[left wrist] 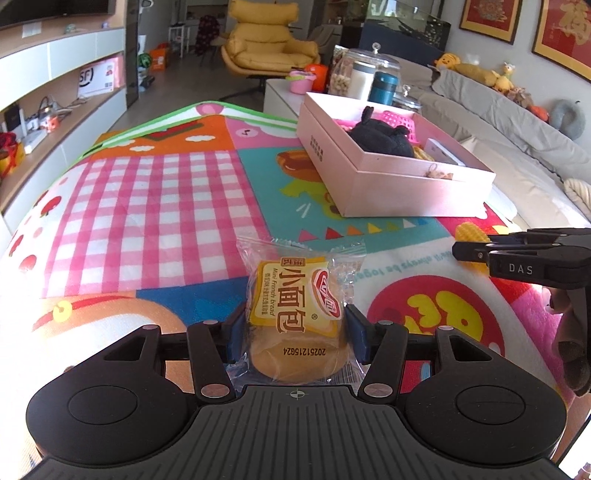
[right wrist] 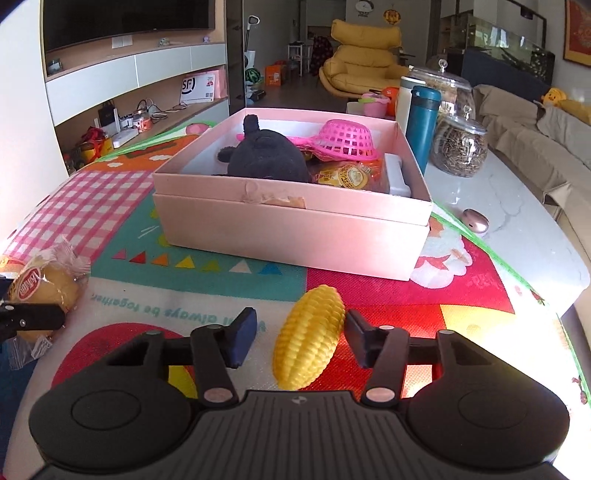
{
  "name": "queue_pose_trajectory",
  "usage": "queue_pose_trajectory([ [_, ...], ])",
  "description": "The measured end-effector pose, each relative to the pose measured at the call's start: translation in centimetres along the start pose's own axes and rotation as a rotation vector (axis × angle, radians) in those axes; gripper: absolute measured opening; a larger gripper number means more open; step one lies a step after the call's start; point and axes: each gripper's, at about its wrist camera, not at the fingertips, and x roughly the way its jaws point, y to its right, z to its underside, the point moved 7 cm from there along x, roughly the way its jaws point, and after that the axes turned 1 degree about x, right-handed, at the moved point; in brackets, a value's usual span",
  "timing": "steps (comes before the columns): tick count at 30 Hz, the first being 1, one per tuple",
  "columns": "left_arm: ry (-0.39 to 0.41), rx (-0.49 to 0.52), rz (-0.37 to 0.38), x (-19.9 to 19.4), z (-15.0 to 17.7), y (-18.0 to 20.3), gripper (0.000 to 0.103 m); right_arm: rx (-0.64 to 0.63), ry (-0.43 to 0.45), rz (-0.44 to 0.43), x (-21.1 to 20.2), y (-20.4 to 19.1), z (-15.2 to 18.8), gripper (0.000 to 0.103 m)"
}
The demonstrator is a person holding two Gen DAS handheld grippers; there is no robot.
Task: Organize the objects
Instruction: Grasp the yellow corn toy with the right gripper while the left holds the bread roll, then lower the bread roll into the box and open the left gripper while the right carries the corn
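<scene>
The left gripper [left wrist: 295, 332] is clenched on the bread packet [left wrist: 297, 314] while the right gripper [right wrist: 301, 341] stands released around the toy corn [right wrist: 308, 338], so squeeze gently, then lift both into the pink box [right wrist: 295, 229] just ahead

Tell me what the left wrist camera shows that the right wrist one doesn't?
Only the left: a grey neck pillow on the sofa.
Only the right: a small pink case on the white table and a wall clock.
Both: the pink box holding a black plush, the wrapped bread, the patterned mat and the yellow chair.
</scene>
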Motion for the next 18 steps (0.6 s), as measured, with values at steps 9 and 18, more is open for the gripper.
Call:
queue_pose_trajectory([
  [9,-0.016,0.025,-0.004,-1.8,2.0,2.2,0.058,-0.057,-0.012,-0.069,-5.2,-1.4,1.8,0.030],
  [18,0.091,0.067,0.107,-3.3,-4.5,6.4,0.057,-0.009,0.042,-0.076,-9.2,0.4,1.7,0.030],
])
